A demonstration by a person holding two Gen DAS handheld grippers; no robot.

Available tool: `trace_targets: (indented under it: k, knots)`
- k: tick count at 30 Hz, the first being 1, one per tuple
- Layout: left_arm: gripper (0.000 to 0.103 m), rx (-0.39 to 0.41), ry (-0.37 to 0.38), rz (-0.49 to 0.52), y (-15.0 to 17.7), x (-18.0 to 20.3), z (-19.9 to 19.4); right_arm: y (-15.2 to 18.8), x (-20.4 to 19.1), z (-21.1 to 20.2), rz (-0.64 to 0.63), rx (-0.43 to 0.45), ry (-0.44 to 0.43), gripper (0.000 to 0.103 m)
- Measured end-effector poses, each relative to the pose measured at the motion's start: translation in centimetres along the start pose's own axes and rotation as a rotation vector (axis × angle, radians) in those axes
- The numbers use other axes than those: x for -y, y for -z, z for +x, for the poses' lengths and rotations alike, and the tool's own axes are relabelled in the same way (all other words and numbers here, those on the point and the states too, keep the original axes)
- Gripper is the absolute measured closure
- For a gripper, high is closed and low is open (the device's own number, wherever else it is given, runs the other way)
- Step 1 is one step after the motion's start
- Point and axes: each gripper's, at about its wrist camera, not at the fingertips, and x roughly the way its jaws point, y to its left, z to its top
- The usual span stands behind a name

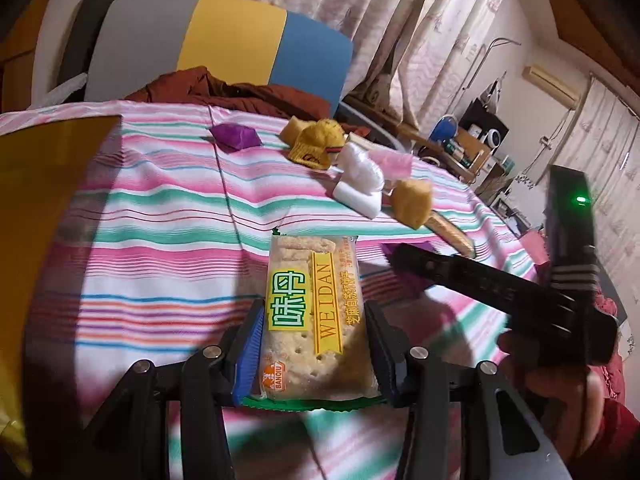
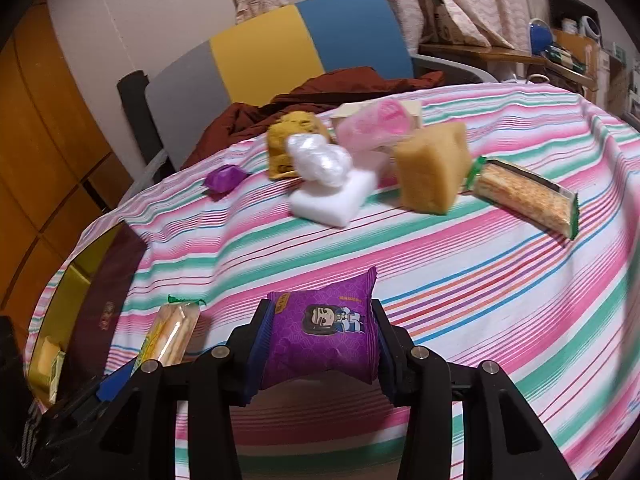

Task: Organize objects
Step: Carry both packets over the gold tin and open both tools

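A table under a striped cloth of pink, green and white bands (image 2: 460, 280) fills both views, and behind it stands a chair with a grey, yellow and blue panelled back (image 2: 280, 48) with a rust-brown garment (image 2: 320, 88) heaped against it. At the table's left edge sits a yellow box with a dark red inside (image 2: 86, 292). Toward the far side lies a loose cluster: a tan sponge block (image 2: 432, 168), a white foam block (image 2: 332, 200) with a crumpled clear plastic bag (image 2: 320, 160) resting on it, a pink-tinted plastic wrapper (image 2: 376, 124), a mustard knitted cap (image 1: 318, 146), a long cracker packet with green ends (image 2: 524, 196) lying well right of the sponge, and a small purple wrapped sweet (image 2: 222, 178) off to the left. The left gripper (image 1: 316, 334) pinches a clear packet of crackers with a yellow and green label (image 1: 316, 320) by its long sides, held above the cloth. The right gripper (image 2: 320, 338) is clamped on a puffy purple snack pouch with a cartoon figure (image 2: 324, 332), its blue pads (image 2: 256, 352) pressing into both edges, also clear of the cloth.
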Motion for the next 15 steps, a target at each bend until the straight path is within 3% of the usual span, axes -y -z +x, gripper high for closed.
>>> trace_targets:
  k: [7, 15]
  knots:
    - [0.055, 0.056, 0.024, -0.02, 0.6, -0.9, -5.1, 0.5, -3.1, -0.9, -0.028, -0.006, -0.056, 0.057]
    - [0.055, 0.149, -0.047, -0.077, 0.3, -5.0, -11.2, 1.3, -9.9, -2.7, -0.139, 0.001, -0.182, 0.057]
